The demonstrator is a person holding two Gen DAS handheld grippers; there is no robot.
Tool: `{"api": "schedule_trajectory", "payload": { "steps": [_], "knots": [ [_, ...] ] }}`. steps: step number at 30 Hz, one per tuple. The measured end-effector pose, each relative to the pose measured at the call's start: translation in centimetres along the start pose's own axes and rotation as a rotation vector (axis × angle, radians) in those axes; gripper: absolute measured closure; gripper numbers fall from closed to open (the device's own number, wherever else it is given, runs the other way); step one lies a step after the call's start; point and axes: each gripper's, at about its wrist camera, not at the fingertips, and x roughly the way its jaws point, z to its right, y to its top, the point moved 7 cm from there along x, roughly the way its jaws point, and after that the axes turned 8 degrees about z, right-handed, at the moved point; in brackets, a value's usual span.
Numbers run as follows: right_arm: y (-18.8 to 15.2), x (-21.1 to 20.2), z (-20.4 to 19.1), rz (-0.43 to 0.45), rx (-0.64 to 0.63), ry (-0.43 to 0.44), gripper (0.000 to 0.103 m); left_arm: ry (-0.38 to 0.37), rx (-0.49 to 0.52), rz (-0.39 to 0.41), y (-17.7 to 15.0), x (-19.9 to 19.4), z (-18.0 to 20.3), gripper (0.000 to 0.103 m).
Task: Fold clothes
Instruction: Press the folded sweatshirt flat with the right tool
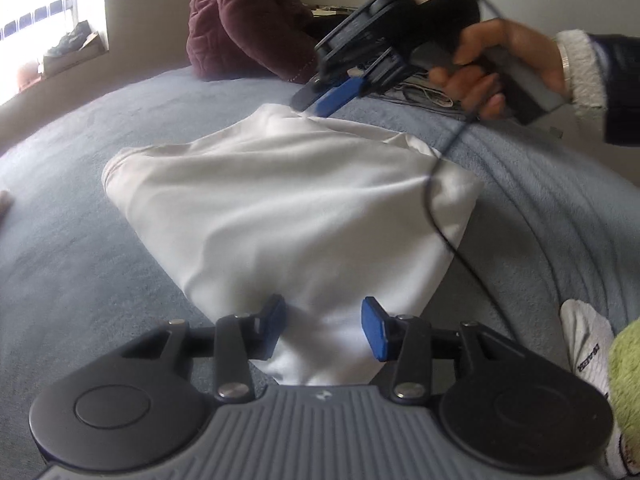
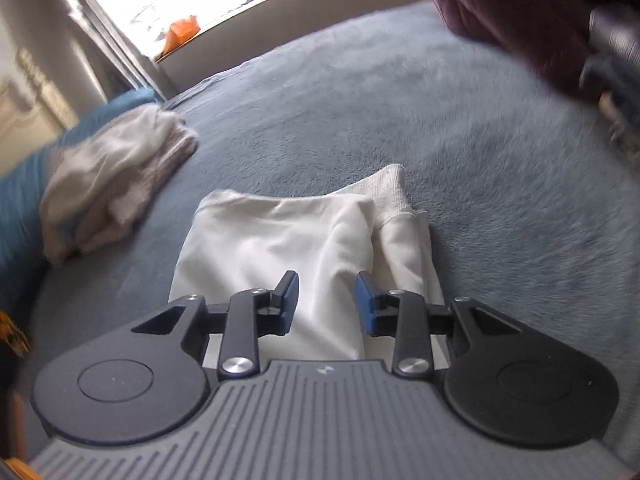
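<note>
A white sweatshirt (image 1: 280,208) lies folded on the grey-blue blanket (image 1: 80,264). My left gripper (image 1: 325,324) is open, its blue pads standing on either side of the garment's near corner, which runs under the gripper body. At the garment's far corner, a hand holds my right gripper (image 1: 316,104). In the right wrist view that gripper (image 2: 327,298) is open just over the sweatshirt (image 2: 260,240), close to a fold line. A ribbed cuff (image 2: 390,192) sticks out past the far edge.
A loose pile of pale clothes (image 2: 112,184) lies to the left beside something teal (image 2: 20,184). A maroon jacket (image 1: 240,20) sits at the blanket's far side. A black cable (image 1: 440,208) trails across the sweatshirt. A green fluffy item (image 1: 624,380) and printed white cloth (image 1: 588,344) lie at right.
</note>
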Motion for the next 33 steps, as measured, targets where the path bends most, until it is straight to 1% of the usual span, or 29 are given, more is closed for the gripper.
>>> {"api": "schedule_trajectory", "payload": {
  "steps": [4, 5, 6, 7, 8, 11, 12, 14, 17, 18, 19, 20, 21, 23, 27, 29, 31, 32, 33],
  "knots": [
    [-0.1, 2.9, 1.0, -0.036, 0.059, -0.014, 0.069, -0.016, -0.039, -0.002, -0.3, 0.4, -0.5, 0.059],
    [-0.3, 3.6, 1.1, -0.043, 0.07, -0.011, 0.072, -0.019, -0.042, 0.0, -0.3, 0.5, -0.5, 0.059],
    [-0.4, 3.9, 1.1, -0.042, 0.062, -0.015, 0.078, -0.026, -0.044, 0.004, -0.3, 0.5, -0.6, 0.059],
    [-0.4, 3.8, 0.9, -0.03, 0.034, -0.016, 0.096, -0.033, -0.046, 0.009, -0.3, 0.5, -0.6, 0.059],
    [-0.5, 3.5, 0.5, -0.015, 0.003, -0.018, 0.096, -0.039, -0.054, 0.011, -0.2, 0.5, -0.7, 0.059],
    [0.5, 1.4, -1.9, 0.105, -0.126, -0.036, 0.097, -0.06, -0.08, 0.016, -0.1, 0.5, -0.9, 0.059],
    [1.0, 0.9, -2.6, 0.139, -0.167, -0.051, 0.097, -0.066, -0.089, 0.017, 0.0, 0.5, -0.9, 0.059],
    [1.6, 0.6, -3.5, 0.179, -0.259, -0.095, 0.097, -0.08, -0.106, 0.02, 0.1, 0.5, -1.1, 0.059],
    [1.2, 2.4, -2.5, 0.128, -0.308, -0.166, 0.098, -0.1, -0.132, 0.025, 0.3, 0.5, -1.3, 0.059],
    [1.2, 2.5, -2.2, 0.131, -0.305, -0.184, 0.099, -0.106, -0.141, 0.026, 0.4, 0.5, -1.3, 0.059],
    [1.2, 2.5, -1.9, 0.138, -0.299, -0.201, 0.102, -0.113, -0.15, 0.028, 0.4, 0.5, -1.4, 0.059],
    [1.2, 2.5, -1.6, 0.144, -0.293, -0.217, 0.103, -0.12, -0.158, 0.029, 0.5, 0.5, -1.5, 0.059],
    [1.6, 2.0, -1.7, 0.169, -0.293, -0.218, 0.103, -0.126, -0.167, 0.031, 0.6, 0.5, -1.5, 0.059],
    [1.7, 1.8, -2.1, 0.18, -0.321, -0.224, 0.103, -0.133, -0.179, 0.029, 0.5, 0.6, -1.7, 0.059],
    [0.5, 4.8, -0.9, 0.103, -0.388, -0.276, 0.103, -0.136, -0.184, 0.033, 0.4, 0.9, -1.7, 0.057],
    [-0.4, 6.3, 0.3, 0.052, -0.38, -0.279, 0.102, -0.135, -0.186, 0.034, 0.3, 1.0, -1.7, 0.057],
    [-0.4, 6.4, 0.7, 0.053, -0.349, -0.27, 0.102, -0.133, -0.187, 0.035, 0.3, 1.0, -1.7, 0.056],
    [-0.2, 6.0, 0.8, 0.05, -0.306, -0.253, 0.099, -0.133, -0.189, 0.034, 0.4, 1.0, -1.8, 0.056],
    [0.3, 5.6, 0.9, 0.058, -0.252, -0.22, 0.099, -0.133, -0.19, 0.033, 0.4, 1.0, -1.8, 0.056]
  ]
}}
